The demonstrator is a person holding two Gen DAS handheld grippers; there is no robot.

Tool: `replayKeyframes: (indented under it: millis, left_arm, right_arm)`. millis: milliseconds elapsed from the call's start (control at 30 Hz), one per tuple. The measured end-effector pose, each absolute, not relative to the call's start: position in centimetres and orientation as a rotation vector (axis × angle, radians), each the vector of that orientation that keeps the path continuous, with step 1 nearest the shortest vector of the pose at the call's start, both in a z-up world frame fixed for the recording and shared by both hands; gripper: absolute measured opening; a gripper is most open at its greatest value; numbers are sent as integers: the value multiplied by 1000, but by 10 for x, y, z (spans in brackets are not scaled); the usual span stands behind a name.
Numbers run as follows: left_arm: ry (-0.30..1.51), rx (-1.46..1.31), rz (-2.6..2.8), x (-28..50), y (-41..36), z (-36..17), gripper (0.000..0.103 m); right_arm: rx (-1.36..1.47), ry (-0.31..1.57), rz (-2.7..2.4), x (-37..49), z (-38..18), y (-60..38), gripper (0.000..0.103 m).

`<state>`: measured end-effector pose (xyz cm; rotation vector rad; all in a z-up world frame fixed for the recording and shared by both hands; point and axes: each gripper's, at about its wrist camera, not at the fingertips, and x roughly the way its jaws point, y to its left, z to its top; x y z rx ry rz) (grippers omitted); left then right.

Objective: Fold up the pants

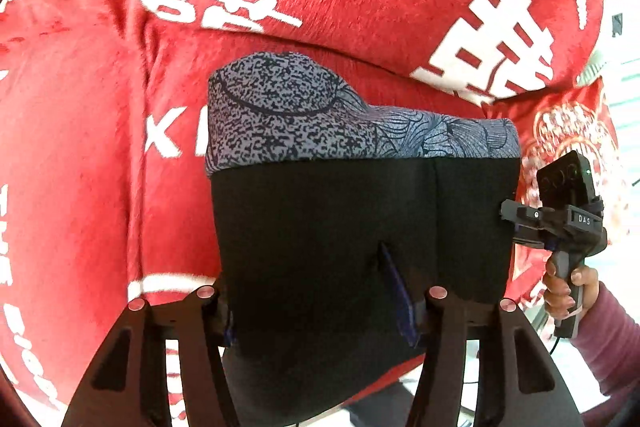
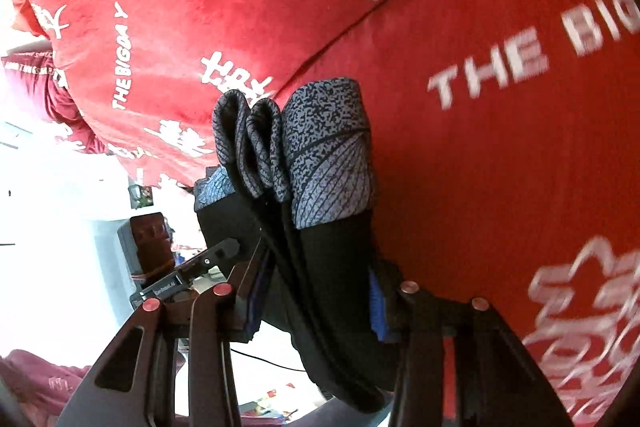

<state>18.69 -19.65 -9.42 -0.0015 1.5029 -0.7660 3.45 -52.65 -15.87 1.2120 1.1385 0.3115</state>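
The pants [image 1: 360, 227] are folded into a thick bundle, black with a grey-blue patterned band [image 1: 304, 123] at the far end. The bundle lies on a red blanket [image 1: 80, 167]. My left gripper [image 1: 320, 307] has its fingers on both sides of the bundle's near edge, shut on it. My right gripper [image 2: 316, 299] clamps the stacked layers [image 2: 332, 287] from the side, and the folds show edge-on [image 2: 256, 147]. It appears in the left wrist view [image 1: 560, 223], at the bundle's right edge, held by a hand.
The red blanket with white characters and lettering [image 2: 488, 71] covers the surface. A red patterned pillow [image 1: 568, 131] lies at the right. A white floor and furniture [image 2: 60, 207] show beyond the blanket's edge. A maroon sleeve [image 1: 608, 347] holds the right gripper.
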Motion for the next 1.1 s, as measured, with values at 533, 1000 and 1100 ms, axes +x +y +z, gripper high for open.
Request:
replayKeyframes:
  millis: [533,1000,1100]
  left_arm:
    - [1457,45,-538,161,-122,-153,92]
    - [1406,313,-421,126,-125,-123,101]
    - [1390,341,-436,111,-125,-109,101]
  right_arm:
    - [1094,1244,183,14,-203,-464,56]
    - [804,1321,-156,-31,-155,-441,81]
    - [778,1330,-197,-45,-144,-429,83]
